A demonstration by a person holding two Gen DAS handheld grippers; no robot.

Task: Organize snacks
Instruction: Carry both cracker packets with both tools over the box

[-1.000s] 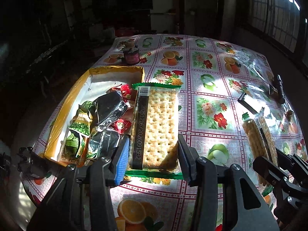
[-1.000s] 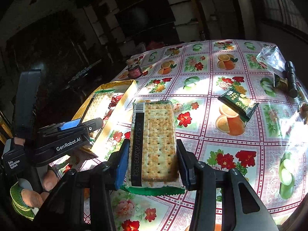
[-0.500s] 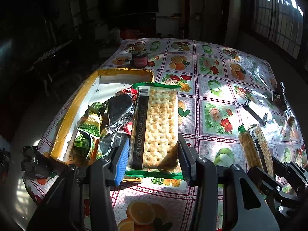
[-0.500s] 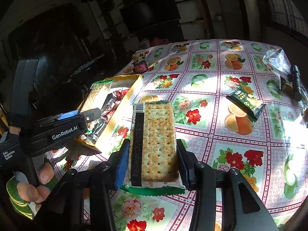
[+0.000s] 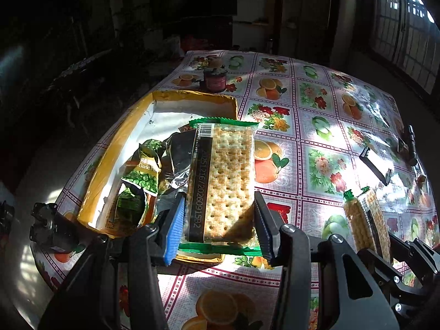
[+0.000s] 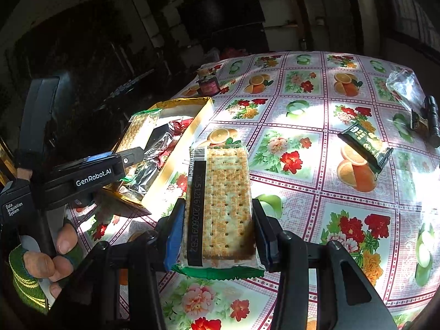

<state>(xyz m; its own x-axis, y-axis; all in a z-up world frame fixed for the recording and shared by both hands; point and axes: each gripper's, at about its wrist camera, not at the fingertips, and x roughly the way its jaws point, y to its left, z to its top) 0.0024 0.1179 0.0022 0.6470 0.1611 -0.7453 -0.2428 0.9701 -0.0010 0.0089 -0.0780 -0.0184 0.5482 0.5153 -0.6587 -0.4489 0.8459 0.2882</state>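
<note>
My left gripper (image 5: 220, 220) is shut on a clear, green-ended cracker pack (image 5: 228, 176), holding it by its near end above the right side of a gold-rimmed box (image 5: 115, 148). Inside the box lie a green pea bag (image 5: 143, 170) and silvery packets (image 5: 178, 151). My right gripper (image 6: 217, 225) is shut on a second cracker pack (image 6: 222, 192) above the tablecloth, just right of the box (image 6: 200, 121). In the right wrist view the left gripper (image 6: 132, 154) shows at the left, its pack (image 6: 140, 129) over the box.
A dark green snack bar (image 6: 363, 143) lies on the fruit-print tablecloth to the right. Beyond it sit a black flashlight (image 6: 431, 118) and a clear plastic bag (image 6: 401, 82). A small dark jar (image 5: 215, 78) stands behind the box. A hand (image 6: 55, 253) holds the left gripper's handle.
Both grippers have drifted slightly left, toward the box, so the table slides right in both views. Both grips on the cracker packs are unchanged.
</note>
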